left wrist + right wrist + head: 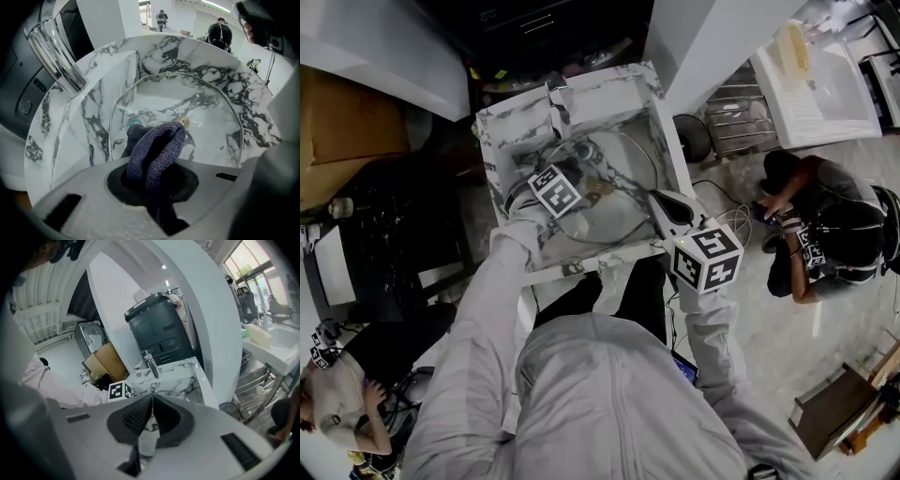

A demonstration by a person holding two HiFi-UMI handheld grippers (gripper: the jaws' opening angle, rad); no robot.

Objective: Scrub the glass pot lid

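Note:
The glass pot lid (623, 178) stands tilted inside the marble sink (511, 127). My left gripper (581, 190) is down in the sink, shut on a dark blue cloth (154, 150) that presses against the lid's glass (206, 117) near its centre screw (183, 123). My right gripper (668, 204) is at the sink's right wall, shut on the lid's rim. In the right gripper view the jaws (152, 399) meet at their tips and the rim between them barely shows. The left gripper's marker cube (119, 390) shows beyond them.
A chrome faucet (56, 51) rises at the sink's back-left corner. A person crouches on the floor to the right (825, 225), another sits at the lower left (337, 394). A white basin (825, 84) and a wire rack (741, 117) stand at the right.

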